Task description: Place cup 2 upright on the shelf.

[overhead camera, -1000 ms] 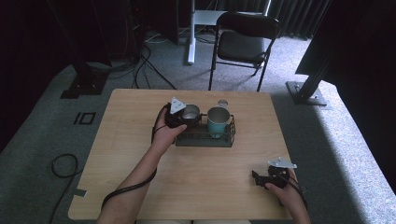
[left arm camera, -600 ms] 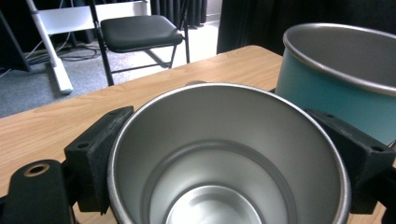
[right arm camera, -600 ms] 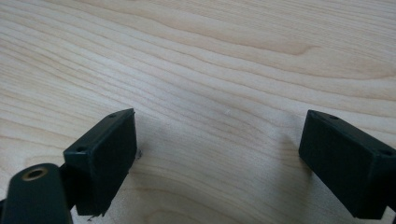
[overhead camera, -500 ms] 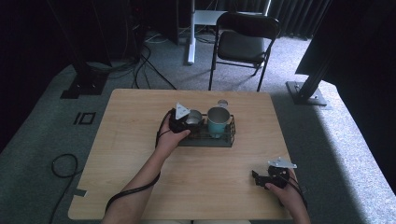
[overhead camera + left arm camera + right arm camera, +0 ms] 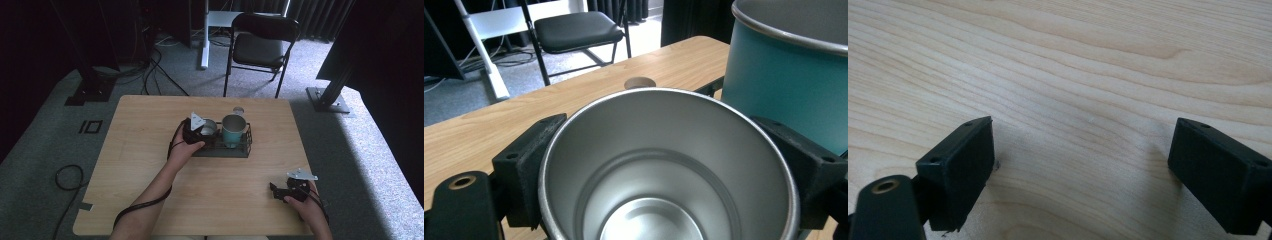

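A silver steel cup [image 5: 208,128] sits at the left end of a black wire rack [image 5: 243,149], beside a teal cup [image 5: 233,129] standing in the same rack. My left gripper [image 5: 200,131] is shut on the silver cup; in the left gripper view its jaws press both sides of the silver cup [image 5: 664,165], with the teal cup [image 5: 789,75] close at the right. My right gripper [image 5: 277,191] rests open near the table's front right, and in the right gripper view its fingertips [image 5: 960,165] stand wide apart over bare wood.
The wooden table [image 5: 140,150] has a round hole [image 5: 238,109] behind the rack. A black folding chair [image 5: 260,47] stands beyond the far edge, with a white desk leg [image 5: 204,35] and cables [image 5: 155,70] on the carpet.
My left gripper has carried the silver cup a little to the right and down into the rack, next to the teal cup. The right gripper has stayed put.
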`<state>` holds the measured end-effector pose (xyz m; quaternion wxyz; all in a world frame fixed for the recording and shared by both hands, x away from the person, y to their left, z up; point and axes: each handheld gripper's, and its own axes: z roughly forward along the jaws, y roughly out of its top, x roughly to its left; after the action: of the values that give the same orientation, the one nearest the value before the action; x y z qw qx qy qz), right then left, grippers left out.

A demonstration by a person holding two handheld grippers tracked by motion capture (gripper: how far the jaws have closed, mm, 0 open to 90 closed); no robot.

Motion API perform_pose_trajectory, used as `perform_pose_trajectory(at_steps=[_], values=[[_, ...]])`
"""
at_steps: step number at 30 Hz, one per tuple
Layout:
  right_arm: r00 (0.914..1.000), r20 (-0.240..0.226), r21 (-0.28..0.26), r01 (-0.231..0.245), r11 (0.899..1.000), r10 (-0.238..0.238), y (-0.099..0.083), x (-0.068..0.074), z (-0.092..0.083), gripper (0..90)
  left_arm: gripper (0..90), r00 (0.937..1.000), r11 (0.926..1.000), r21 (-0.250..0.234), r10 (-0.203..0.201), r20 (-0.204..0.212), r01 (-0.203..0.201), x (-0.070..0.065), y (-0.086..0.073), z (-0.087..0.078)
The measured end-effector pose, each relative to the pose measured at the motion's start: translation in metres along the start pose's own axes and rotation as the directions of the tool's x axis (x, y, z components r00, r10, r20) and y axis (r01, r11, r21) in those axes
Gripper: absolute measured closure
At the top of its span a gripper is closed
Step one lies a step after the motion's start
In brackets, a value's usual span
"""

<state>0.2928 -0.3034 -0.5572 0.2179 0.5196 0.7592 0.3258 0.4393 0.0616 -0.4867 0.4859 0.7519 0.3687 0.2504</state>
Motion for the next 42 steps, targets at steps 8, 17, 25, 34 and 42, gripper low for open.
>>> perform_pose_trajectory(at_steps=[8, 17, 25, 34, 42], values=[[1.0, 0.0, 0.0, 0.0, 1.0, 0.0, 0.0, 0.0, 0.0, 11.1, 9.1, 0.9995, 0.9997, 0.005, -0.025, 0.017, 0.025, 0.001, 0.0, -0.002], [1.0, 0.0, 0.0, 0.0, 1.0, 0.0, 0.0, 0.0, 0.0, 11.1, 3.4, 0.9997, 0.9998, 0.019, 0.0, 0.026, 0.0, 0.002, 0.002, -0.009], [1.0, 0.0, 0.0, 0.0, 1.0, 0.0, 0.0, 0.0, 0.0, 11.0, 3.3, 0.9996, 0.9999, 0.008, 0.013, 0.024, -0.013, 0.002, 0.005, -0.021], [1.0, 0.0, -0.001, 0.0, 1.0, 0.0, 0.0, 0.0, 0.0, 11.1, 3.3, 0.9994, 0.9998, -0.005, 0.022, 0.027, -0.022, 0.004, 0.008, -0.036], [1.0, 0.0, 0.0, 0.0, 1.0, 0.0, 0.0, 0.0, 0.0, 11.0, 3.3, 0.9995, 0.9997, -0.012, 0.021, 0.026, -0.021, 0.008, 0.007, -0.05]])
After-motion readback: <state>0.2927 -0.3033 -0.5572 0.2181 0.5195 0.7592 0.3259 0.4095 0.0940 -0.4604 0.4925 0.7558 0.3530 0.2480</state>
